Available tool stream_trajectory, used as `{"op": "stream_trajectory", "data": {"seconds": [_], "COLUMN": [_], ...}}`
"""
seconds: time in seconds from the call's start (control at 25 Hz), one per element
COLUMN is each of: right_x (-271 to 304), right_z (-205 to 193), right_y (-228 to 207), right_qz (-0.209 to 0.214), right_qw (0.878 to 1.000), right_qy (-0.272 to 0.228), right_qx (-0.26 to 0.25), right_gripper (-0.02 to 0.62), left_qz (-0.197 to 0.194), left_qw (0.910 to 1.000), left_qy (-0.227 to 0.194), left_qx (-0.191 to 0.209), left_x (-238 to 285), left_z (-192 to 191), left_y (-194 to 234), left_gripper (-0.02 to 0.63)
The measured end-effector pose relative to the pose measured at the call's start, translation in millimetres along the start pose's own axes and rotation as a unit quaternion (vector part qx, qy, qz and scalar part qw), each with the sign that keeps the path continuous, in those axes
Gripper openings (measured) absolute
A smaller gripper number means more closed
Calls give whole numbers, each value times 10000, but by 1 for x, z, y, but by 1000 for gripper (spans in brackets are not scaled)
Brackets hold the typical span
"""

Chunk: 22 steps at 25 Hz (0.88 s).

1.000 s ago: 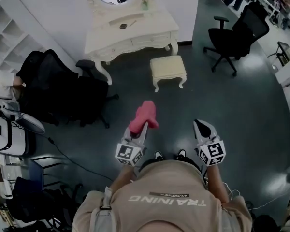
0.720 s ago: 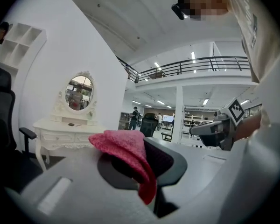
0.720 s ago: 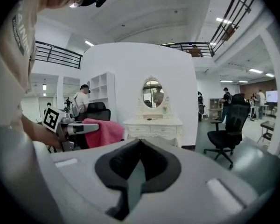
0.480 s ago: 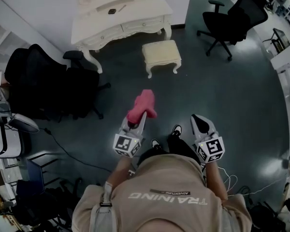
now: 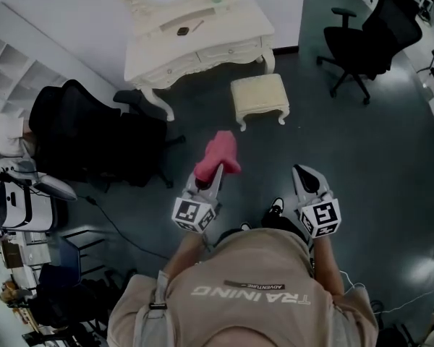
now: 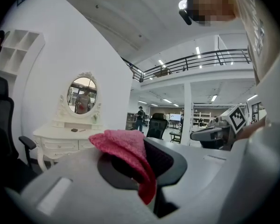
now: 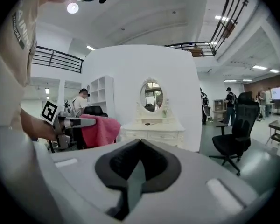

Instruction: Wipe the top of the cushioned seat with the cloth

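1. Vs. a sec ago: both grippers sit about the same rel. to the body, but the head view has swung and only one shoe shows now, not two. Looks mid-step.
2. Left gripper (image 5: 214,178): jaws clamped on the pink terry cloth (image 6: 125,146), which bunches over the tips and droops down one side.
3. Right gripper (image 7: 139,153): jaws together, nothing between them.
4. Task's thing: the cream cushioned stool w/ curved legs (image 5: 259,92) stands ahead on the floor, well apart from the cloth. Wipe not begun yet.
5. To do it well, prob.: close in, then lower the left gripper so the loose bulk of cloth meets the cushion, not the jaw tips. Sweep edge to edge w/ overlapping passes and light pressure, since the top looks soft. Stool may skid, so the right gripper could steady it.
6. Surface & room: smooth dark grey floor (image 5: 362,150). White ornate dressing table w/ oval mirror (image 5: 202,42) stands just behind the stool, against a white wall. Black office chairs (image 5: 369,38) stand off to both sides.
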State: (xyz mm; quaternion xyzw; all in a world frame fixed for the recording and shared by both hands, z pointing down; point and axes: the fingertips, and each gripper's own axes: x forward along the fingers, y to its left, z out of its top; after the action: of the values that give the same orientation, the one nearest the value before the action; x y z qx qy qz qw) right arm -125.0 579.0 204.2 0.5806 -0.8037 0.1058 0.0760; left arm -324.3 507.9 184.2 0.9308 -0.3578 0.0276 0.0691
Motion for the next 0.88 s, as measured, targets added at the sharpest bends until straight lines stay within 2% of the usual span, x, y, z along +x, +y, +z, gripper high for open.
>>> {"op": "stream_trajectory", "data": {"seconds": [0.2, 0.4, 0.48, 0.72, 0.88], "right_x": [18, 48, 59, 84, 120], "right_z": [3, 6, 1, -13, -5], "right_y": [-48, -86, -98, -116, -115], "right_qz": [238, 515, 603, 773, 768], "right_qw": [9997, 9986, 9980, 9960, 9960], "right_qy": [22, 115, 179, 336, 345], "right_qx": [1, 43, 105, 286, 305], "right_gripper": [2, 2, 2, 2, 2], "left_qz": [1, 254, 362, 503, 441], "left_qw": [9999, 9992, 9988, 9982, 9981], "left_qy": [-14, 112, 155, 266, 331], "left_qx": [137, -279, -296, -200, -266], "left_x": [51, 92, 105, 130, 145], "left_z": [8, 0, -1, -3, -7], "left_y": [-20, -12, -7, 10, 41], "left_gripper": [38, 38, 38, 38, 38]}}
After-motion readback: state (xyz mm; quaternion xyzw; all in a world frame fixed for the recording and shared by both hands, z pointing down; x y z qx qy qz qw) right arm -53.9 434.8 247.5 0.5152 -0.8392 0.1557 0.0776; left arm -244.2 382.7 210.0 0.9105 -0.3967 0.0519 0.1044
